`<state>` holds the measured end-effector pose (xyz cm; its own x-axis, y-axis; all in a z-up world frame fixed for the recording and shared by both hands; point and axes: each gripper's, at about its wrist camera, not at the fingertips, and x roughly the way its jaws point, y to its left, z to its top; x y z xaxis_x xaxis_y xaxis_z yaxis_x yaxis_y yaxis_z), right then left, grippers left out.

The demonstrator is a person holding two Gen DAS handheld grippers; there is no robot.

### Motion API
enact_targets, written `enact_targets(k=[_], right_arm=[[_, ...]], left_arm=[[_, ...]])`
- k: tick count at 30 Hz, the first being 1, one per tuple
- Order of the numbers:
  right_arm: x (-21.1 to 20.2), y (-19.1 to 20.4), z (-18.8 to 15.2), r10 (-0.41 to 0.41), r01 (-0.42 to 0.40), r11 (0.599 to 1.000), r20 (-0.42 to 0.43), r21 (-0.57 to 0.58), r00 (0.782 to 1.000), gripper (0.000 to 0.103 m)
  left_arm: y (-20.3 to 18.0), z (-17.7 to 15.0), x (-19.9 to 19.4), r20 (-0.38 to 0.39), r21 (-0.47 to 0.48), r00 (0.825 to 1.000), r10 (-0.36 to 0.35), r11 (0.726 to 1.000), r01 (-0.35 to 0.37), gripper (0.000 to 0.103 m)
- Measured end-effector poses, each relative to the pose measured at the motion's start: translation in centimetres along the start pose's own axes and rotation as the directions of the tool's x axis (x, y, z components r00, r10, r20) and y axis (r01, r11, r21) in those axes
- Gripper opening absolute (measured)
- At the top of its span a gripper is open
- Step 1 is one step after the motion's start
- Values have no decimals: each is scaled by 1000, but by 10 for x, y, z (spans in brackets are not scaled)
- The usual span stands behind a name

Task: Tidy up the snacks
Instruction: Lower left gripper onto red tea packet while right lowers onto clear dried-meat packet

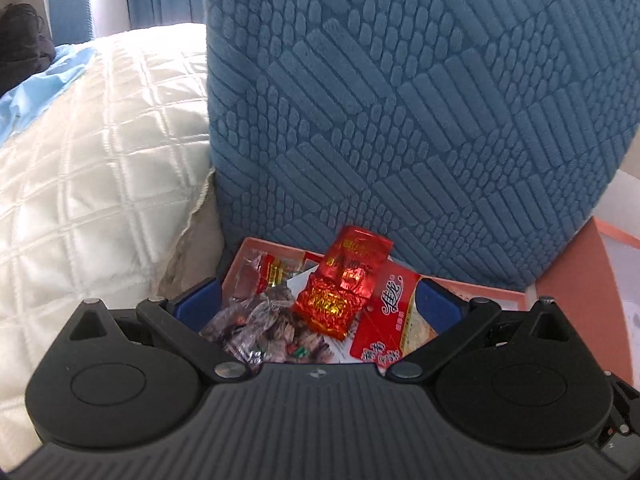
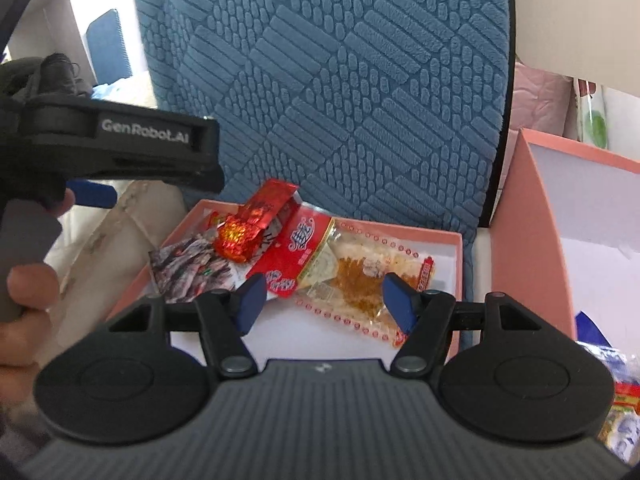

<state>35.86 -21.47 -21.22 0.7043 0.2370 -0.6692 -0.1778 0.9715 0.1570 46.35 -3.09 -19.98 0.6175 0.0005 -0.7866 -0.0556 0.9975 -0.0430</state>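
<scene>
A shallow pink tray point(image 2: 440, 240) lies against a blue cushion and holds several snack packets. A shiny red foil packet point(image 1: 340, 280) lies on top of a grey fish-print packet point(image 1: 264, 328) and a red-and-clear packet point(image 1: 386, 320). My left gripper point(image 1: 318, 306) hovers open over this pile, its blue fingers point(image 1: 198, 304) wide apart and touching nothing. My right gripper point(image 2: 325, 304) is open too, low over the clear end of the red-and-clear packet point(image 2: 360, 272) with its orange contents. The red foil packet point(image 2: 240, 236) sits further left.
A large textured blue cushion point(image 1: 400, 100) rises right behind the tray. A white quilted pillow point(image 1: 88, 180) fills the left. A taller pink box point(image 2: 560, 220) stands at the right, with more snack bags point(image 2: 624, 400) below it. A hand point(image 2: 24, 292) holds the left tool's black housing point(image 2: 140, 148).
</scene>
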Motion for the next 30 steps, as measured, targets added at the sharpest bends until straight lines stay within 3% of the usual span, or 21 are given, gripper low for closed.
enact_targets(k=[6, 18, 22, 25, 30], right_arm=[[25, -1, 7, -26, 26, 1000, -25, 16, 999, 66], [63, -10, 14, -33, 46, 995, -135, 92, 990, 66], [76, -15, 17, -32, 52, 993, -176, 111, 984, 67], [84, -21, 19, -31, 56, 990, -191, 130, 981, 85], [98, -21, 21, -65, 88, 991, -215, 100, 974, 87]], left_arm=[[-6, 0, 27, -27, 54, 1000, 0, 999, 1, 103], [13, 0, 73, -127, 27, 991, -34, 999, 38, 103], [15, -1, 80, -125, 25, 990, -60, 998, 64, 103], [16, -3, 86, -128, 20, 988, -89, 996, 92, 103], [24, -4, 95, -121, 20, 987, -101, 994, 104, 102]])
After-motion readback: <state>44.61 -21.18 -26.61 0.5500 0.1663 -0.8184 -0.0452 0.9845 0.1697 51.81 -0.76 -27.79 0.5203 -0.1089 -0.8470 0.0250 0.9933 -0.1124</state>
